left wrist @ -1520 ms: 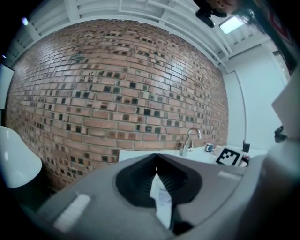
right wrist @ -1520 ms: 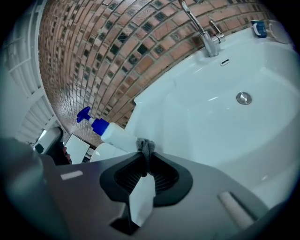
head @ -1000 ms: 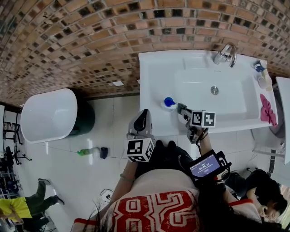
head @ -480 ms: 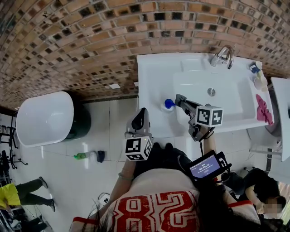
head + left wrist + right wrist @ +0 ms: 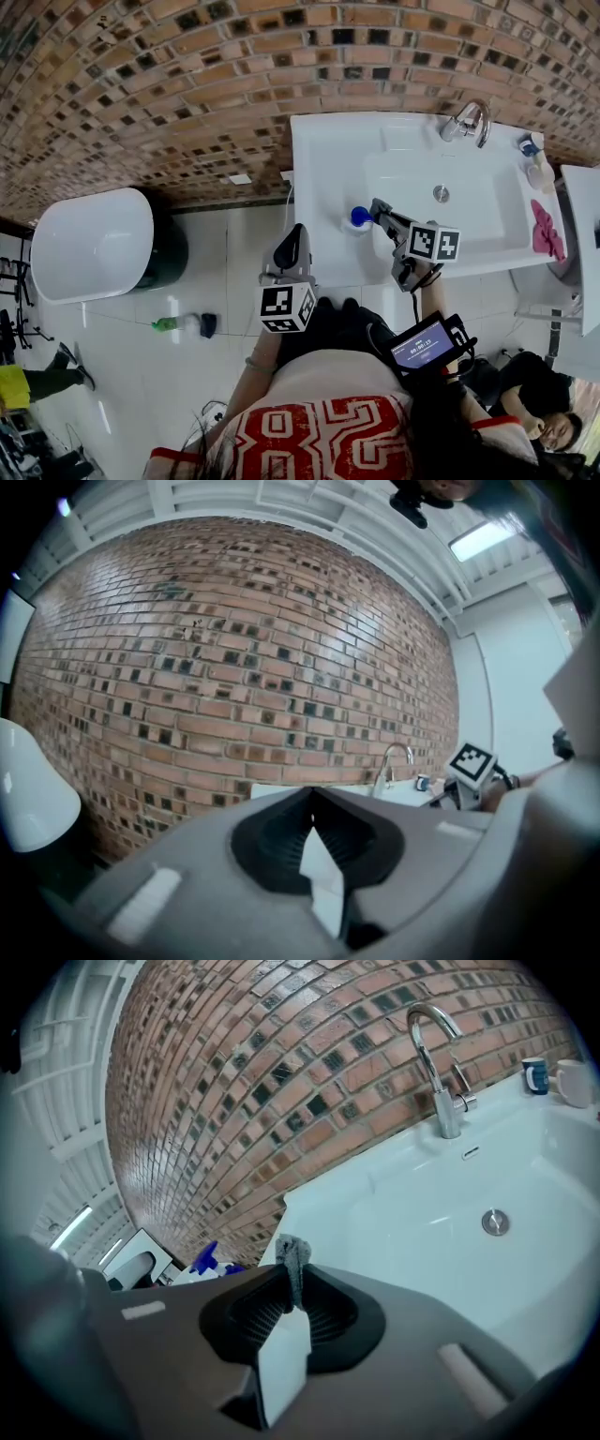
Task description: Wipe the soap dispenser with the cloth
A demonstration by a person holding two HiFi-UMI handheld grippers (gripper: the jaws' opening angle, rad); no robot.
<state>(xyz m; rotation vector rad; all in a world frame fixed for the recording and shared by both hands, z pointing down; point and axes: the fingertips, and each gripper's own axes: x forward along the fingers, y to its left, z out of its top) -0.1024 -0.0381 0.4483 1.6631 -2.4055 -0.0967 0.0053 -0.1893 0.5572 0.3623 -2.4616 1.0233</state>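
Note:
The soap dispenser [image 5: 357, 217], white with a blue pump top, stands on the left rim of the white sink [image 5: 323, 159]. My right gripper [image 5: 379, 209] reaches over the sink's front edge, its tip just right of the dispenser, and is shut on a small grey cloth [image 5: 292, 1258]. In the right gripper view the cloth sticks up from the right gripper [image 5: 292, 1277], and the dispenser's blue top [image 5: 208, 1258] shows to the left. My left gripper [image 5: 293, 236] is held back in front of the sink. The left gripper [image 5: 312, 797] is shut with nothing in it.
A chrome faucet [image 5: 466, 120] stands at the back of the basin, with a drain [image 5: 441, 194] below it. Small bottles [image 5: 534, 159] and a pink cloth [image 5: 545, 228] lie on the sink's right side. A white tub [image 5: 94, 244] sits on the left; a green bottle [image 5: 173, 323] lies on the floor.
The right gripper has pushed forward over the sink edge, its tip now beside the dispenser. The left gripper has stayed in place.

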